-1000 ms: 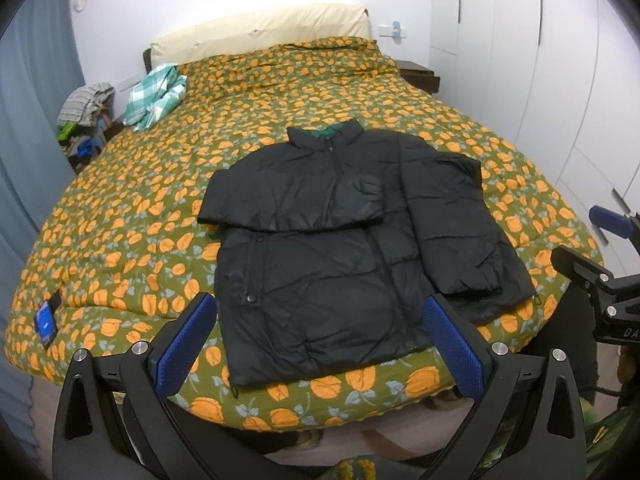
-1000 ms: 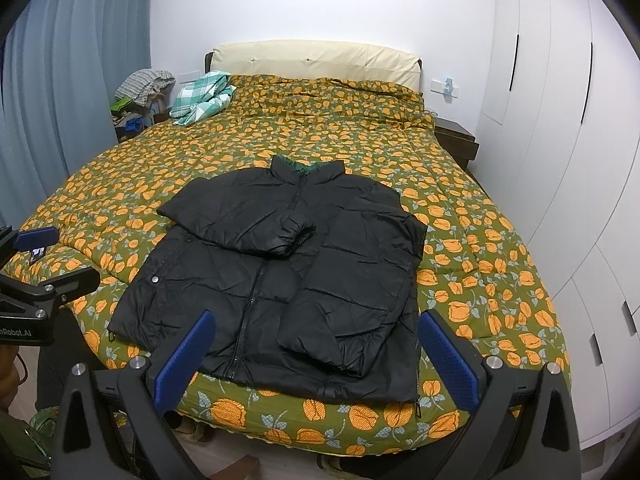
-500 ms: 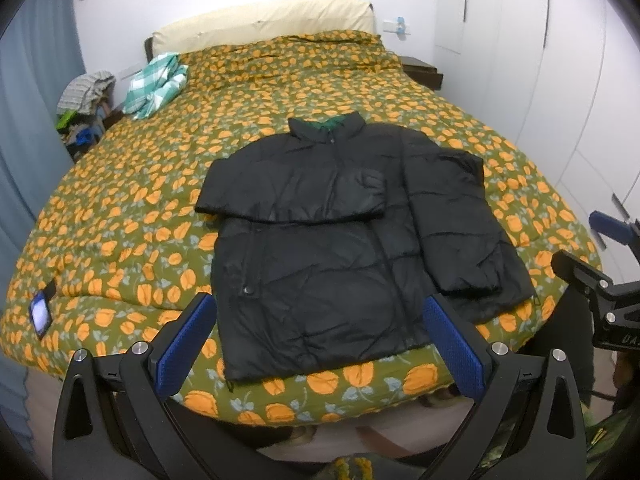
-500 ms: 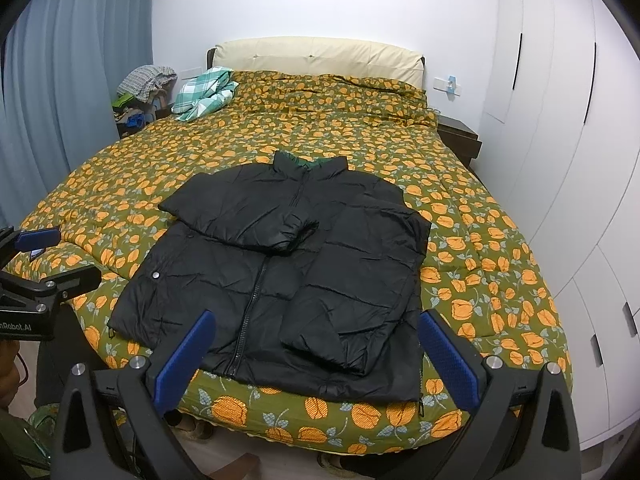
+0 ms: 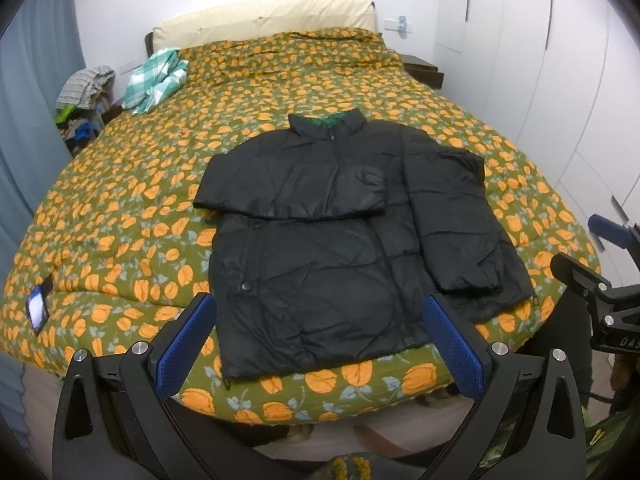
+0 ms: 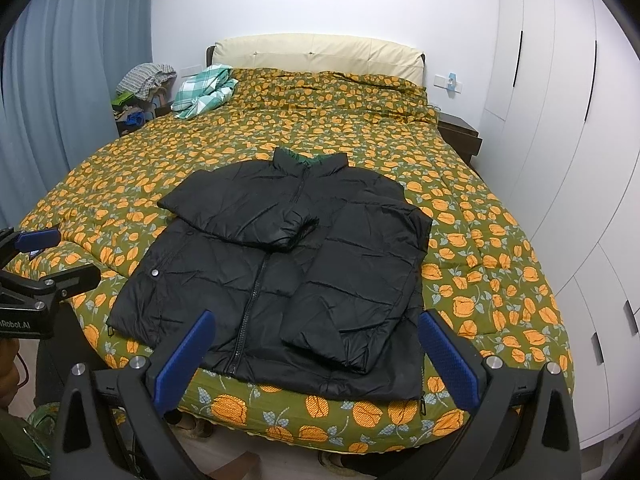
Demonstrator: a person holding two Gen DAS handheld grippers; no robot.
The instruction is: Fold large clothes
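The black jacket [image 5: 336, 236] lies on the bed [image 5: 120, 216], sleeves folded in; both grippers (jaws wide, empty) have edged closer to its hem, likely readying the next fold.

black jacket [image 5: 340, 232], orange-flowered green bedspread [image 5: 120, 216]
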